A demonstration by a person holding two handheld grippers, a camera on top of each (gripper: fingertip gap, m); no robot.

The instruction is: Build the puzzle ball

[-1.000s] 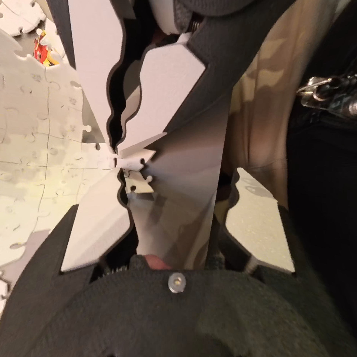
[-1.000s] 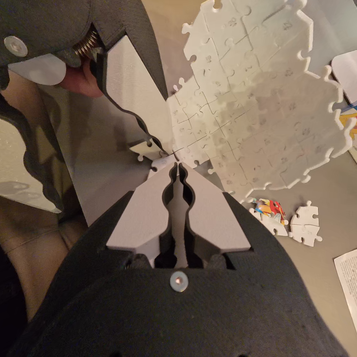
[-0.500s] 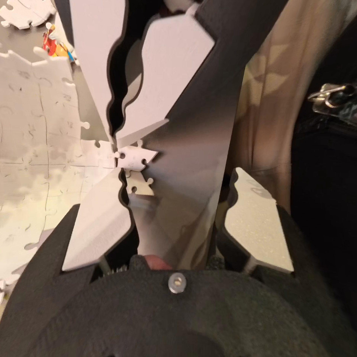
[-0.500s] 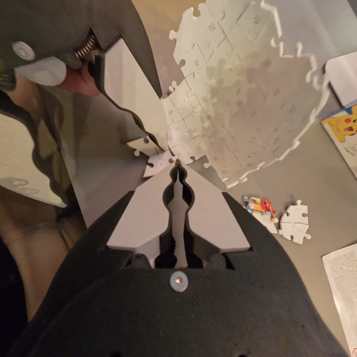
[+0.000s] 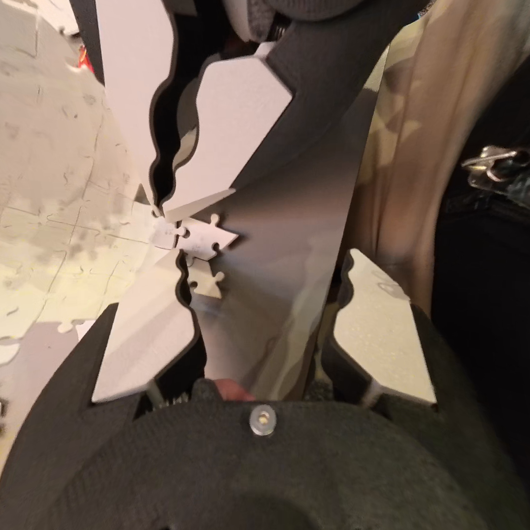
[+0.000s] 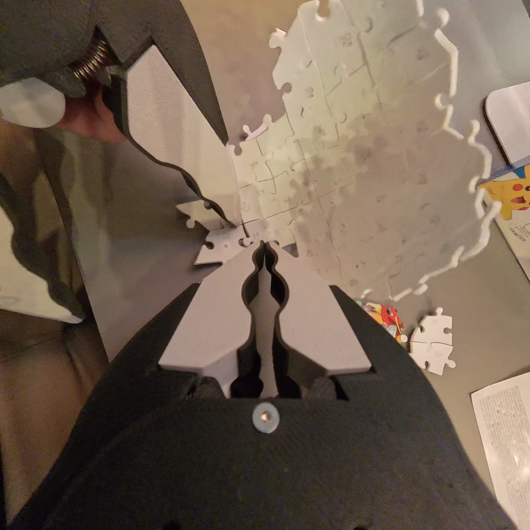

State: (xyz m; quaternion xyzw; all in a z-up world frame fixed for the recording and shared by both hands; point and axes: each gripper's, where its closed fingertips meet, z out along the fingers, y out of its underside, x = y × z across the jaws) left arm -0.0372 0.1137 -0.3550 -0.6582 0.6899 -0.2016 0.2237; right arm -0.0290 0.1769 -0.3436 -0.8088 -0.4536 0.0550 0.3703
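The partly built puzzle ball (image 6: 358, 177) is a curved white shell of joined pieces, inner side facing me; it also shows at the left of the left wrist view (image 5: 57, 200). My right gripper (image 6: 263, 243) is shut on the shell's near edge and holds it tilted above the table; it enters the left wrist view from the top (image 5: 159, 212). A white puzzle piece (image 6: 223, 243) juts from that edge beside the right tips, also in the left wrist view (image 5: 206, 235). My left gripper (image 5: 263, 258) is wide open; one fingertip (image 6: 226, 222) touches the spot where piece and shell meet.
On the grey table (image 6: 473, 286) lie a coloured loose piece (image 6: 384, 315), two joined white pieces (image 6: 433, 341), a printed sheet (image 6: 504, 444), a booklet with a yellow cartoon figure (image 6: 513, 195) and a white rounded object (image 6: 510, 120). A person's beige clothing (image 5: 401, 143) is close behind.
The shell has turned and tilted in the right gripper's hold. The jutting piece has swung out a little from the tips. The left gripper stays open.
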